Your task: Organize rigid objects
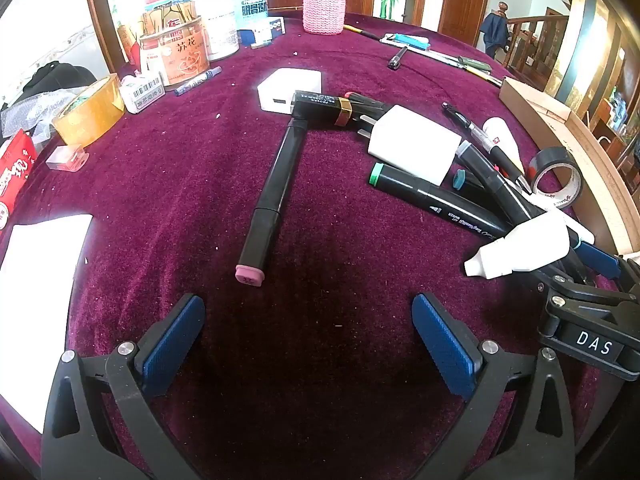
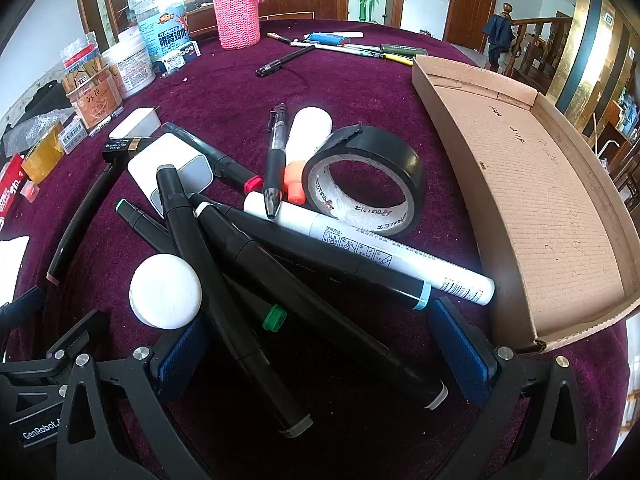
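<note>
Both sets of tongs are hovering released over a maroon worktop (image 1: 320, 208) strewn with pens and chargers, nothing between their blue pads. The left tongs (image 1: 308, 340) are facing a lone black marker with a pink cap (image 1: 272, 196), lying just ahead at about twelve o'clock, its long axis running from the pink end nearest the tongs up toward one o'clock, almost in line with the reach. The right tongs (image 2: 320, 344) are straddling a crossed heap of black markers (image 2: 240, 260), whose barrels are fanning from eleven toward five o'clock. An empty cardboard tray (image 2: 520, 184) is waiting at two o'clock of the right tongs, likely the destination. The left hand appears nearer the lone marker; gripping it across the barrel would probably be easiest.
</note>
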Motion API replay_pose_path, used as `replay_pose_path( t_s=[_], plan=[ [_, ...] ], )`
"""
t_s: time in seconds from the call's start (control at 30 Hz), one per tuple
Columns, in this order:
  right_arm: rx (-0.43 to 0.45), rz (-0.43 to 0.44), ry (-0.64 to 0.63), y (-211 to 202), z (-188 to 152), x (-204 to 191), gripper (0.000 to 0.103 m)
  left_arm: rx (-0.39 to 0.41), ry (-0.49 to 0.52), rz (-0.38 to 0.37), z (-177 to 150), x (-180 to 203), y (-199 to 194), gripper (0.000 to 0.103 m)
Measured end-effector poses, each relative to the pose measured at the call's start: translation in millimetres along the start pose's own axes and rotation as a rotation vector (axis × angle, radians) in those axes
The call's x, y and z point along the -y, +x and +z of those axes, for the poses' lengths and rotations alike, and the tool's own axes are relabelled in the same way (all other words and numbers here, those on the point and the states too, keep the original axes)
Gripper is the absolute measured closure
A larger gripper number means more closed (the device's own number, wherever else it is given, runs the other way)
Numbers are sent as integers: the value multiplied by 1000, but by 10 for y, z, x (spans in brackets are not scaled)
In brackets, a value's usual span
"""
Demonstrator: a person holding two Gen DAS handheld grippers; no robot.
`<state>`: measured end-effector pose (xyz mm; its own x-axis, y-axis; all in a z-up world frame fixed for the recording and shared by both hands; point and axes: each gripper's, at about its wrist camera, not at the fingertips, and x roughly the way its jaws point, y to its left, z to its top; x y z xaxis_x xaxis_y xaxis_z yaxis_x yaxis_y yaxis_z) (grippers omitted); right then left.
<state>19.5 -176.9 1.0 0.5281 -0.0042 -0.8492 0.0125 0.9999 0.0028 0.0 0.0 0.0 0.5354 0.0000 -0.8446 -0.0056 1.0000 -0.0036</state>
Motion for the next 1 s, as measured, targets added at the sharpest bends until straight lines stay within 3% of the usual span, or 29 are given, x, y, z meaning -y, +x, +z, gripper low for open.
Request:
replay_pose_path(
  t_s=[1.0],
  plan=[
    [1,0,-2,8,-16,-32,2,0,0,0,0,-1,0,0]
  ],
)
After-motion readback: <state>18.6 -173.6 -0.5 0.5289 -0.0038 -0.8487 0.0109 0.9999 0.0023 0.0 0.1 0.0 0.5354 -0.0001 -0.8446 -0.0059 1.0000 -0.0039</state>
